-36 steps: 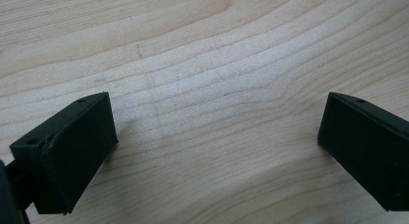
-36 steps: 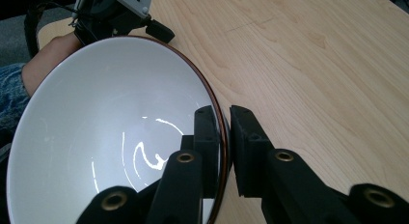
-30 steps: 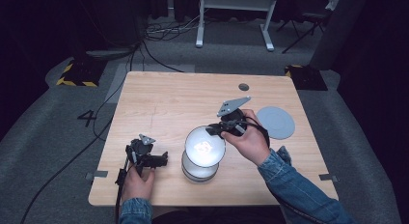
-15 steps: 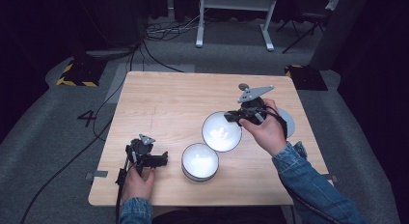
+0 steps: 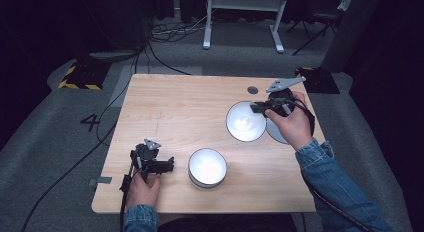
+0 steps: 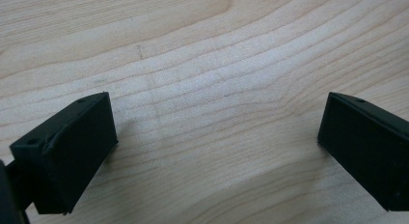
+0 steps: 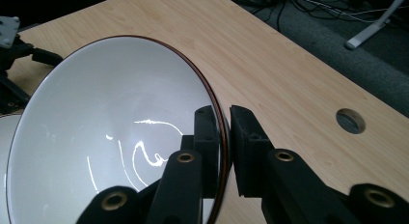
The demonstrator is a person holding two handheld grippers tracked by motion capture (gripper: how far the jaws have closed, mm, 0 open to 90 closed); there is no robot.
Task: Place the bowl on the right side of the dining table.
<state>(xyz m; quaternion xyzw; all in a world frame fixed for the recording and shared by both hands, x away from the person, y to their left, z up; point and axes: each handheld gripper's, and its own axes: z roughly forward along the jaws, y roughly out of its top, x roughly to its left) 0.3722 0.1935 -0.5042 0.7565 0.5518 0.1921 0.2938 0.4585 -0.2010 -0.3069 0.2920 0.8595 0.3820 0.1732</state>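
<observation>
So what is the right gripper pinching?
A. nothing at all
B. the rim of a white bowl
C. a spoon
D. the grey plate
B: in the right gripper view, the right gripper has its jaws closed on the dark-edged rim of the white bowl, one jaw inside and one outside; the high view shows that bowl held up at the table's right side.

Only one readable mark: a dark digit "4" (image 5: 91, 122) on the grey floor (image 5: 50, 142) left of the worktop (image 5: 190, 107), near a black-and-yellow striped hazard marking (image 5: 77, 84) farther back; no label, brand or lettering legible on anything else.
</observation>
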